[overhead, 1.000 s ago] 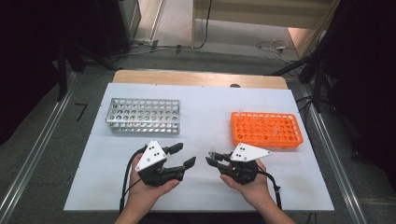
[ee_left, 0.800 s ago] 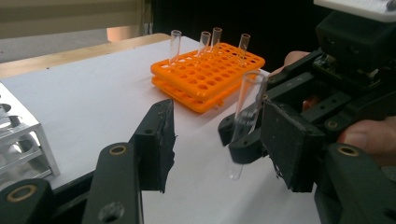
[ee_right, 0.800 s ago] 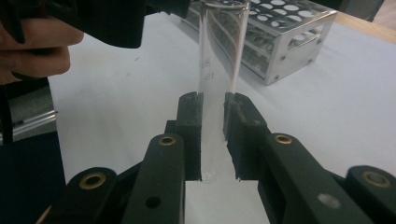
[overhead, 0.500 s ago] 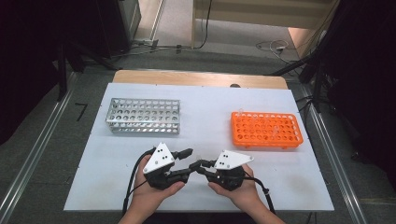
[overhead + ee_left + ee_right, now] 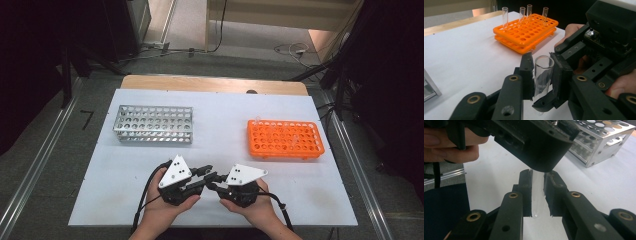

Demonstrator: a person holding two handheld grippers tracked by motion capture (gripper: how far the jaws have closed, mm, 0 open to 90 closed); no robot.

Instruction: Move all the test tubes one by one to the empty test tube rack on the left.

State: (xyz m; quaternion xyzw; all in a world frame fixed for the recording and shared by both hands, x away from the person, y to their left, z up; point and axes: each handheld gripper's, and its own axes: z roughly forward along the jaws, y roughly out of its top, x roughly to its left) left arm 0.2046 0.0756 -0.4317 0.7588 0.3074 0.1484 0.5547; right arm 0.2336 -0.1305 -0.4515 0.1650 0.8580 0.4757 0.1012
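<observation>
A clear glass test tube [image 5: 543, 75] stands upright between both grippers near the table's front edge. My left gripper [image 5: 541, 60] has just been closing and is now shut on the tube's upper part, pads against the glass. My right gripper [image 5: 538, 176] is shut on the same tube [image 5: 537, 195], lower down. In the high view the left gripper [image 5: 204, 179] and the right gripper [image 5: 214, 181] meet tip to tip, each held in a hand. The tube itself is too small to make out there.
An orange tube rack [image 5: 285, 138] sits at the right with several clear tubes standing along its far side [image 5: 524, 32]. A metal rack [image 5: 154, 123] stands at the left. The white table top [image 5: 220, 115] lies bare between them.
The two grippers have come together at the front middle of the table. The left jaws, open before, have closed around the tube held by the right gripper.
</observation>
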